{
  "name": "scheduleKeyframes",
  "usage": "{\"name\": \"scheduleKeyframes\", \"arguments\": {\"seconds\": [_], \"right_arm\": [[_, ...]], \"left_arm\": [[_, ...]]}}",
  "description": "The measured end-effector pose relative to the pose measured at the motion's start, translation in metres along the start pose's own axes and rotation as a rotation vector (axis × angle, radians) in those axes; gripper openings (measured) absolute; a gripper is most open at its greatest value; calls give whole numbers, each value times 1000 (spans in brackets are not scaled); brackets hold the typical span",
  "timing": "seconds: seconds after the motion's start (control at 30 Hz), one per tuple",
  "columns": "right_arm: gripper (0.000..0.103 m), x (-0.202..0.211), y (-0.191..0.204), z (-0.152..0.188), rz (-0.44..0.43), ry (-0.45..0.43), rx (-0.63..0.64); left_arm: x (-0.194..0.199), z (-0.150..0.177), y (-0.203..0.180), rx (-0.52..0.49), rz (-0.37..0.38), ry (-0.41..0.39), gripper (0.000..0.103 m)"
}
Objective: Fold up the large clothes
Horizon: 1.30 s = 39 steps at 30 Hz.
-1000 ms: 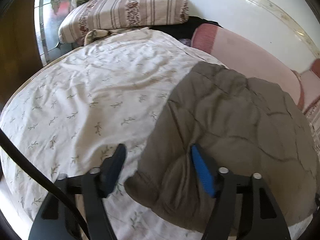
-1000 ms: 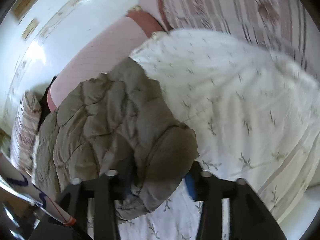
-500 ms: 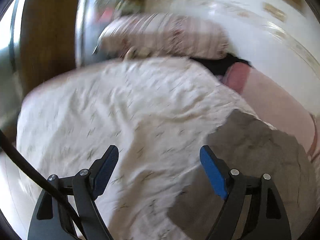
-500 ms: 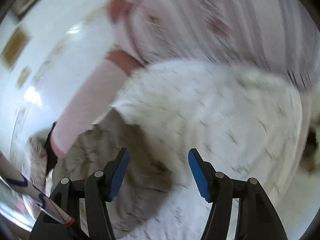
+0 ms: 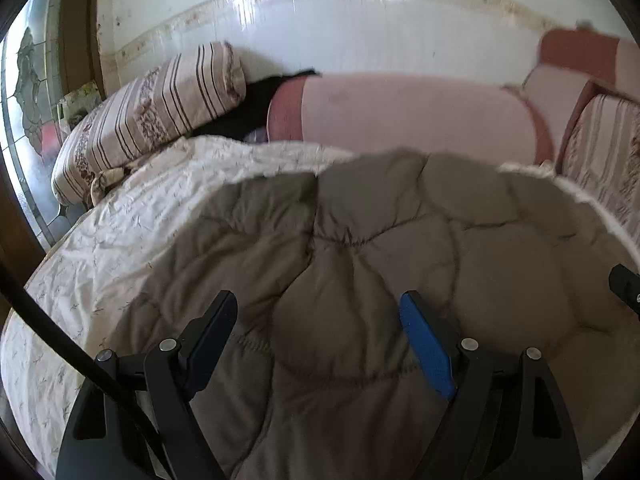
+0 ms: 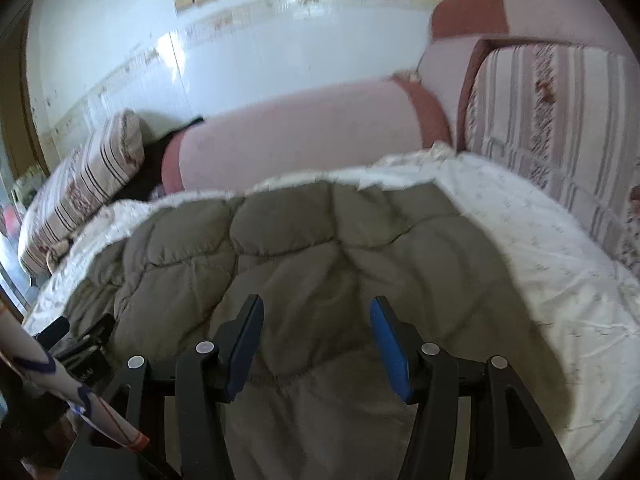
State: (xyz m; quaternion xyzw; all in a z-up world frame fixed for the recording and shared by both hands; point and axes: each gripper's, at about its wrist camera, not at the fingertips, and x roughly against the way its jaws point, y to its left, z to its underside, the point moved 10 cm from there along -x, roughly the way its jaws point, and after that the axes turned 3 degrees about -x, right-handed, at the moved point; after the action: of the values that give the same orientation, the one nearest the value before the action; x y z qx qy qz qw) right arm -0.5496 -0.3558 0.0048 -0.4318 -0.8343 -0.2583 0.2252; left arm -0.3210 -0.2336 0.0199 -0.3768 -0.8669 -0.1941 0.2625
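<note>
We see a grey-brown quilted garment (image 5: 380,248) spread out on the bed, lying over a white sheet with a small leaf print (image 5: 132,216). Its padded panels are puffy and creased, and its far edge lies close to a long pink bolster (image 5: 408,116) set along the tiled wall (image 5: 360,28). Our left gripper (image 5: 320,332) hovers over the near part of the garment with its jaws spread wide and nothing between them. Our right gripper (image 6: 316,336) hangs over the same garment (image 6: 320,256), jaws likewise released and empty; we cannot tell whether either tip touches the cloth. A striped pillow (image 5: 148,116) sits at the left end of the bed, next to a dark cloth (image 5: 256,104) wedged against the bolster. Another striped cushion (image 6: 552,112) stands at the right side, touching the sheet (image 6: 540,232). In the right wrist view, the left gripper's black body shows at the garment's left edge.
</note>
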Motion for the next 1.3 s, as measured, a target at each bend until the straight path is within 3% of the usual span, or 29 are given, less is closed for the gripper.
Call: {"name": "scheduleKeyframes", "arguments": {"seconds": [0.23, 0.47, 0.67, 0.73, 0.87, 0.97, 1.13, 1.3], "right_arm": [[64, -58, 4, 19, 111, 120, 84], [65, -72, 4, 26, 137, 131, 119], [65, -48, 6, 21, 134, 80, 100], [65, -28, 9, 18, 96, 54, 80], [65, 3, 22, 23, 74, 17, 132], [65, 19, 18, 27, 81, 11, 123], [65, 42, -24, 28, 114, 30, -27], [65, 39, -51, 40, 178, 87, -81]], "left_arm": [[-41, 1, -1, 25, 45, 74, 85], [-54, 5, -5, -10, 18, 76, 86], [-30, 3, -1, -7, 1, 25, 85], [-16, 3, 1, -18, -14, -6, 85], [11, 8, 4, -62, -60, -56, 85], [25, 16, 9, -67, -72, -54, 85], [46, 40, 20, -41, -54, -21, 85], [49, 52, 25, -36, -58, 0, 85]]}}
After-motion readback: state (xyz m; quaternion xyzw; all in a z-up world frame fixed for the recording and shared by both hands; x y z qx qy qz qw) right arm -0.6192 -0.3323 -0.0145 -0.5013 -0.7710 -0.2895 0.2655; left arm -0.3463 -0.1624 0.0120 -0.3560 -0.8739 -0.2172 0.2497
